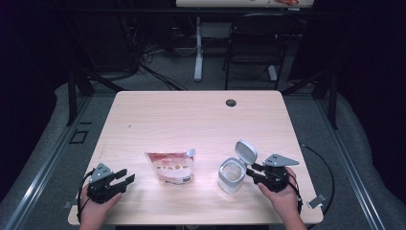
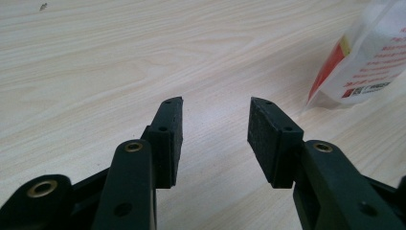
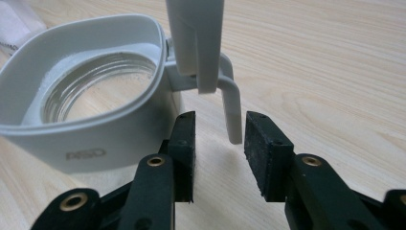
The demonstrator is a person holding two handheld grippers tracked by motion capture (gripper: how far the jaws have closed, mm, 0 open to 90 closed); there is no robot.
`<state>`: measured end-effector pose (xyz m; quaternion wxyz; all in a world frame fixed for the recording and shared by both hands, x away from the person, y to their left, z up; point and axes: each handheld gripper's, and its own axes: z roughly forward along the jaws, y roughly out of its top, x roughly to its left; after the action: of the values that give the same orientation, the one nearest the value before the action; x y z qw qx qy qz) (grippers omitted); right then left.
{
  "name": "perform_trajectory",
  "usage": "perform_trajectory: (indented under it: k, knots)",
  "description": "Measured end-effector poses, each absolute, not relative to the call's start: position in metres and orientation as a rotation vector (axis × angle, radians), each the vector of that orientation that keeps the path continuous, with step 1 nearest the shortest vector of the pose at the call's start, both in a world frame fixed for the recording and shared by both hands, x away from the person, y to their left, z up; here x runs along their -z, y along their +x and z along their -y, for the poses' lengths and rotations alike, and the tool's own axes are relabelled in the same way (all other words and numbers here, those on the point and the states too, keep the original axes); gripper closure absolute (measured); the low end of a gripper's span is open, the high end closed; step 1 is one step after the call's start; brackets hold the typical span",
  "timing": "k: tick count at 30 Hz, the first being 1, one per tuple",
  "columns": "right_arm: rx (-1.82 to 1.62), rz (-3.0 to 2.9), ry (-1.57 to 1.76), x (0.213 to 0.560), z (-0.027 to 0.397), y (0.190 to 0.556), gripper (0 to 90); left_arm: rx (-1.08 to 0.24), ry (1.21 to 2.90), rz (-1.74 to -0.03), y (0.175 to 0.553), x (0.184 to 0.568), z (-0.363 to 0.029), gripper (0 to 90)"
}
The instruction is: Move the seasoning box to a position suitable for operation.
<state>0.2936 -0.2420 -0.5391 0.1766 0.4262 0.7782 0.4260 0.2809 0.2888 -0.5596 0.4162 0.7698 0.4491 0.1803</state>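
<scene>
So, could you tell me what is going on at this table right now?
A person holds a gripper in each hand at a wooden table. The right gripper sits at the lever of a white container whose lid stands flipped open; its jaws are open around the lever without pressing it. The left gripper rests open near the table's left edge, holding nothing. A red and white pouch lies between them.

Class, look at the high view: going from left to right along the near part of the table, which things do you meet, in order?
Left claw → food pouch → white container with its lid flipped up → right claw, jaws open around the container's latch → small grey clip near the table's right edge.
</scene>
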Motion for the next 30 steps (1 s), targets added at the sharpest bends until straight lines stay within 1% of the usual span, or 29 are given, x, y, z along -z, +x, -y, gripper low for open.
perform_trajectory:
  k: [7,15,30]
  knots:
    - [-1.244,-2.174,1.252,0.535,0.252,0.287,60.2,-0.446,1.927,-1.135,0.282,0.561,-0.292,56.3]
    - [-1.238,-2.138,1.284,0.532,0.26,0.281,61.2,-0.444,1.938,-1.125,0.283,0.561,-0.29,56.3]
    - [-1.225,-2.145,1.252,0.533,0.262,0.272,59.4,-0.452,1.945,-1.125,0.283,0.56,-0.286,56.3]
